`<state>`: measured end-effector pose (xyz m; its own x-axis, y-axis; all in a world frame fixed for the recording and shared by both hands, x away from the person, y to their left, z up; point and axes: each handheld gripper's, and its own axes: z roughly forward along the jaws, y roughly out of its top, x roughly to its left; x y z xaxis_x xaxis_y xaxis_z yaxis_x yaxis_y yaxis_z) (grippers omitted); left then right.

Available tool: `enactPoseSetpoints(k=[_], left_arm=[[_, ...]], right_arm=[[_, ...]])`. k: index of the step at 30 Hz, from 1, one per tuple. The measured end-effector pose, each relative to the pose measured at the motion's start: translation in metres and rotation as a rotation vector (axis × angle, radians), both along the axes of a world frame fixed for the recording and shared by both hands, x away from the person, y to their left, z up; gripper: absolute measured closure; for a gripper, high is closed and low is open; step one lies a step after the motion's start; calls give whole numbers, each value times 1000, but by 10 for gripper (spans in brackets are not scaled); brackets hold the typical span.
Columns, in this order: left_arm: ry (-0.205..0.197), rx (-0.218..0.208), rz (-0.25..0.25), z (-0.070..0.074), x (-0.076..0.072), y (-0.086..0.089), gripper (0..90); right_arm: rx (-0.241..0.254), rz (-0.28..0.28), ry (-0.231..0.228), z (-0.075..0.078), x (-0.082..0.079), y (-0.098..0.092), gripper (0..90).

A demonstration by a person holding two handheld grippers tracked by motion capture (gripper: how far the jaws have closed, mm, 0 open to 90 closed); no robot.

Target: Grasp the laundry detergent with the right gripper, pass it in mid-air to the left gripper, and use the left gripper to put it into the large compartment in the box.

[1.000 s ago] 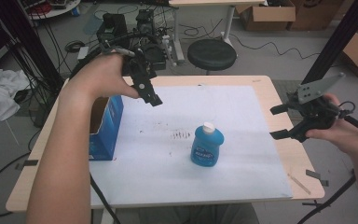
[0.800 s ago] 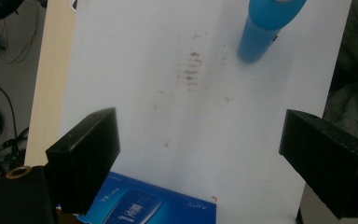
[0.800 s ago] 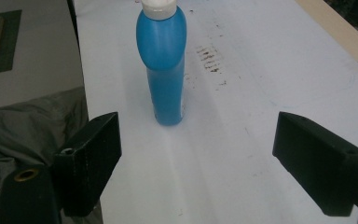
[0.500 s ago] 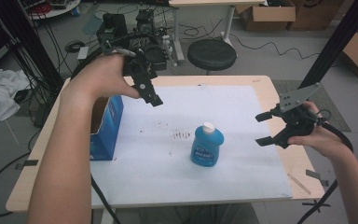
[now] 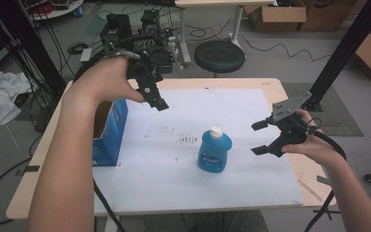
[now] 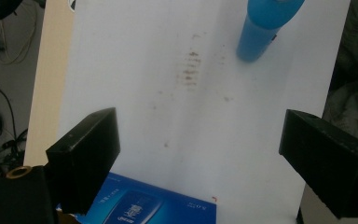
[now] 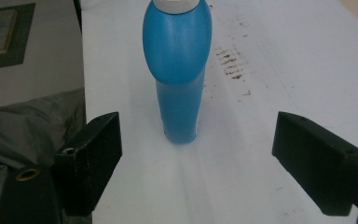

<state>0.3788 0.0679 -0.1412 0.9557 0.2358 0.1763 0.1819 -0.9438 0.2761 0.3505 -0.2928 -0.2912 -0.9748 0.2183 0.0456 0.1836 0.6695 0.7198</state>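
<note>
A blue bottle [image 5: 214, 151] with a white cap stands upright near the middle of the white mat [image 5: 251, 179]. My right gripper [image 5: 256, 138] is open a short way to the bottle's right, its jaws pointing at it. In the right gripper view the bottle [image 7: 179, 70] stands just ahead of the wide-apart jaws of the right gripper [image 7: 198, 128], not between them. My left gripper [image 5: 155, 96] is held up over the mat's far left, beside an open blue box [image 5: 110, 126]. The left gripper [image 6: 200, 140] is open and empty, with the box [image 6: 144, 207] below and the bottle [image 6: 261, 28] far ahead.
The mat covers most of a wooden table [image 5: 53, 159] and has dark smudges [image 5: 188, 140] left of the bottle. A black stool [image 5: 219, 56] stands beyond the far edge. A black frame post [image 5: 340, 58] rises at the right, and cables trail from both grippers.
My right gripper has moved left across the table's right side toward the bottle, still open. The left gripper, box and bottle have stayed put.
</note>
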Motion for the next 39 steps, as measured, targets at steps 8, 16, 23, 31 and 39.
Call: enactPoseSetpoints(k=[8,16,23,31,39], left_arm=[[-4,-7,1,0,-1,3,131],[-4,-12,6,1,-2,6,132],[-7,-15,10,1,-2,9,132],[-3,-14,8,1,-2,10,133],[-3,-15,10,1,-1,10,133]], right_arm=[[9,10,11,-13,2,14,156],[6,12,18,-25,4,31,158],[13,20,28,-33,7,44,162],[9,19,31,-42,9,57,165],[6,19,39,-51,12,68,172]])
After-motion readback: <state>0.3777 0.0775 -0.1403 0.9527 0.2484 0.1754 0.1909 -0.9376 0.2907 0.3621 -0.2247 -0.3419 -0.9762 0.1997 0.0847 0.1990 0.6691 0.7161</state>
